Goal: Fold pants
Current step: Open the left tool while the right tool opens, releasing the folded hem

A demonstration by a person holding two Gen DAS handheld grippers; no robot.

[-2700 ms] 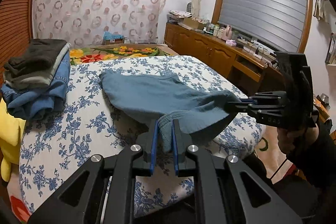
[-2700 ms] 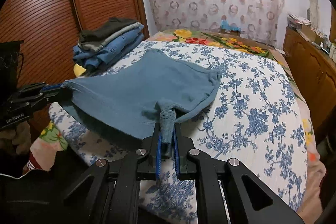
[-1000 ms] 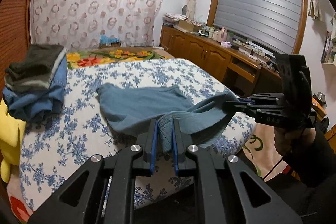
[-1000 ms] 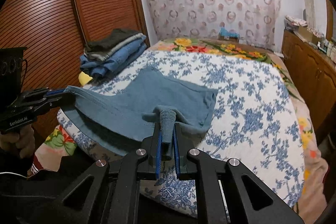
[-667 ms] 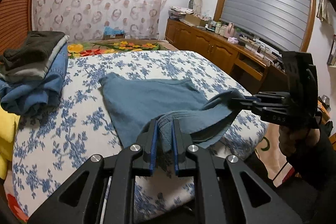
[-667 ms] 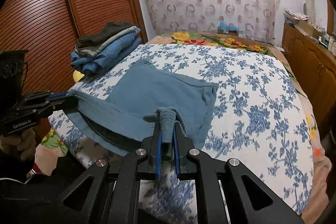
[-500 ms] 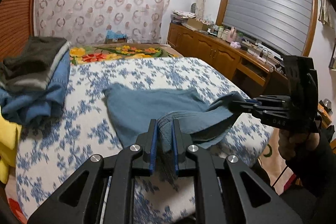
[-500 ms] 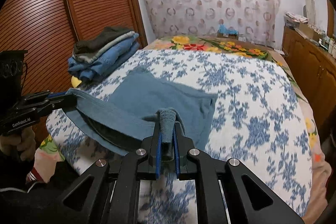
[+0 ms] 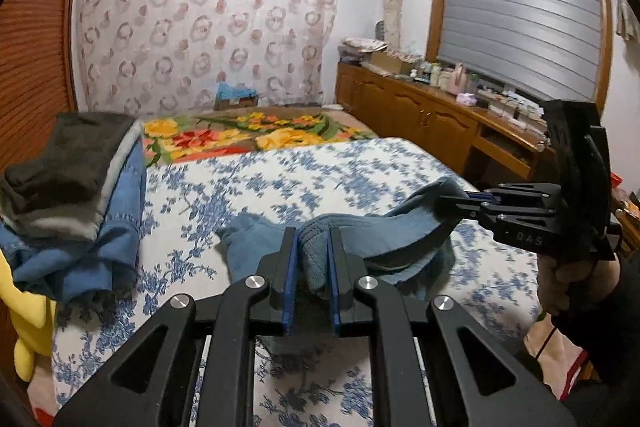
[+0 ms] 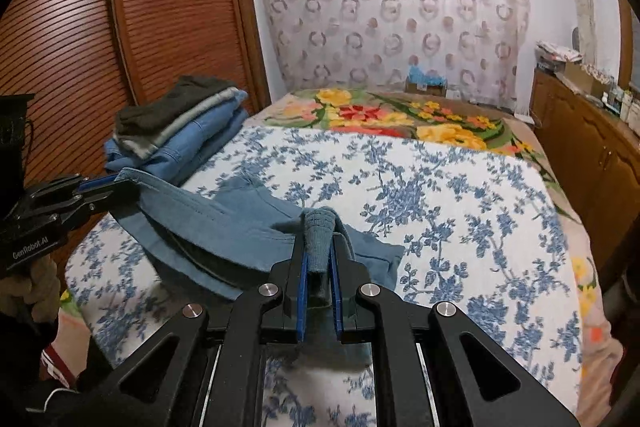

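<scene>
Pants (image 10: 224,227) pinched by both grippers' fingers; only the right wrist view shows their seam stretched between.

The bed (image 10: 460,195) carries blue pants (image 10: 248,203), a clothes stack (image 10: 180,123) and a floral blanket (image 10: 400,119)

A pale curtain patterned with pinkish rings (image 9: 208,27) is hanging across the far wall. A reddish-brown slatted wooden wardrobe door (image 10: 120,27) is standing along one side of the bed, and a low wooden cabinet (image 9: 424,119) cluttered with bottles is running under a window covered by a grey roller blind (image 9: 520,15). A white-and-blue floral bedspread (image 10: 440,195) is covering the bed, with a bright flowered blanket (image 9: 240,135) lying beyond it.
</scene>
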